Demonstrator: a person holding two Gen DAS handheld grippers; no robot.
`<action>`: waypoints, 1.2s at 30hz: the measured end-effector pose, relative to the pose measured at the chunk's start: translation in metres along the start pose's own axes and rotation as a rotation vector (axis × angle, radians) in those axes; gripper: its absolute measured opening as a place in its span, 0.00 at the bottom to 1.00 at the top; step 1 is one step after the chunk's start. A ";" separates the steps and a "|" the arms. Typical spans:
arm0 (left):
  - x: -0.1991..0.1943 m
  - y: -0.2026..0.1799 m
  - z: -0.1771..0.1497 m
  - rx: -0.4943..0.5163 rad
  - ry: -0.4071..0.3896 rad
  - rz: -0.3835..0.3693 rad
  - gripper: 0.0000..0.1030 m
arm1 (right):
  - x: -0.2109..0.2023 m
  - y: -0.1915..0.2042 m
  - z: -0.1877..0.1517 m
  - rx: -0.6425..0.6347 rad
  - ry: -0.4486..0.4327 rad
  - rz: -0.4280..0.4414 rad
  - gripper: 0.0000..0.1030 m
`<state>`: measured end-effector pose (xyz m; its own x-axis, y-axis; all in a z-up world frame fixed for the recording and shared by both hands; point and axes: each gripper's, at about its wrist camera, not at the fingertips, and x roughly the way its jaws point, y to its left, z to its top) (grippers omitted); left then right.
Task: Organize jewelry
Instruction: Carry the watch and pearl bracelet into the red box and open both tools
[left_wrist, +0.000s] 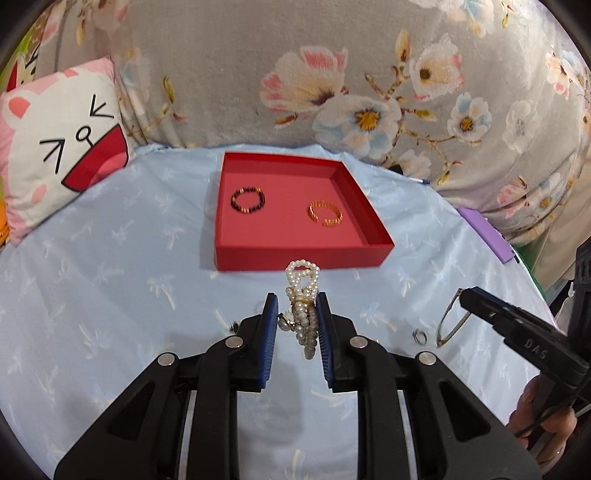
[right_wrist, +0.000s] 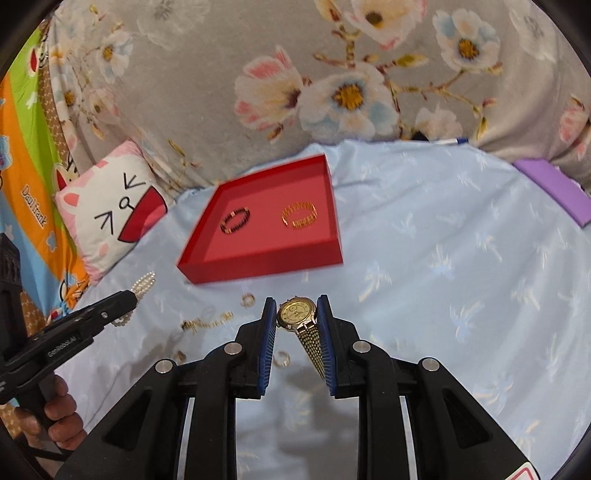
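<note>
Pinching a pearl bracelet (left_wrist: 303, 295), the left gripper (left_wrist: 296, 325) hovers before the red tray (left_wrist: 236, 254). The right gripper (right_wrist: 296, 325) clamps a gold watch (right_wrist: 297, 313).

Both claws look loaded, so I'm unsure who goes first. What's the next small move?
Probably carry the left claw forward over the tray: its pearls hang just short of the near wall, and the tray floor has bare room beside the two bracelets.

Red tray (left_wrist: 295, 254); gold watch (right_wrist: 297, 312); floral grey cover (left_wrist: 258, 74).
</note>
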<state>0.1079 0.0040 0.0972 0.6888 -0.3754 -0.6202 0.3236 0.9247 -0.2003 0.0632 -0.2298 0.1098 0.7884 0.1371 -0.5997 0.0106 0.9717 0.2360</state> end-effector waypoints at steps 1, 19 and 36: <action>0.002 0.001 0.007 0.007 -0.008 0.005 0.20 | 0.000 0.002 0.007 -0.004 -0.008 0.007 0.21; 0.093 0.016 0.097 0.022 -0.020 0.048 0.20 | 0.107 0.042 0.118 -0.051 -0.019 0.085 0.21; 0.167 0.030 0.091 -0.024 0.080 0.063 0.21 | 0.182 0.015 0.091 -0.023 0.106 0.025 0.22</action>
<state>0.2918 -0.0362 0.0571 0.6530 -0.3115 -0.6903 0.2651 0.9478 -0.1770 0.2629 -0.2074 0.0733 0.7188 0.1793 -0.6717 -0.0228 0.9717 0.2350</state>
